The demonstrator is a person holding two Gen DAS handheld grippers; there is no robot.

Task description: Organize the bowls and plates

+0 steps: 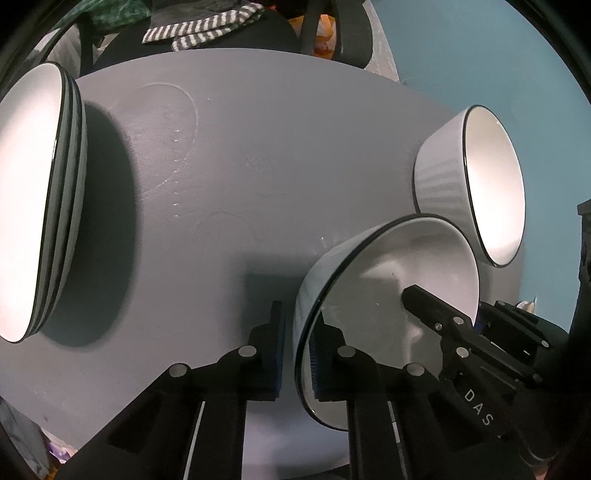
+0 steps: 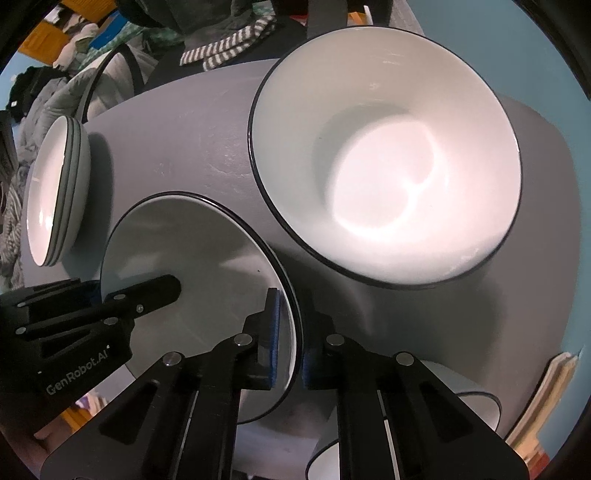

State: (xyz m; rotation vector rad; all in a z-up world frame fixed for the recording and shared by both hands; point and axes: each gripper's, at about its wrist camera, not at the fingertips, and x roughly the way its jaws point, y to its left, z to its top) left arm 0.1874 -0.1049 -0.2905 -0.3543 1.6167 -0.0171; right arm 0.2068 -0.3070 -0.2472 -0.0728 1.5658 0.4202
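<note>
A white plate with a black rim (image 1: 384,280) (image 2: 207,258) is held between both grippers over the grey table (image 1: 240,155). My left gripper (image 1: 297,350) straddles one edge of its rim, its pads close on either side. My right gripper (image 2: 290,336) straddles the opposite edge the same way. A stack of white plates (image 1: 40,199) (image 2: 55,192) lies at the far left. A deep white bowl (image 1: 480,181) (image 2: 388,155) stands to the right of the held plate.
Another white bowl's rim (image 2: 476,402) shows at the lower right of the right wrist view. A striped cloth (image 1: 199,29) and chairs stand beyond the table's far edge. Bare grey tabletop lies between the stack and the bowl.
</note>
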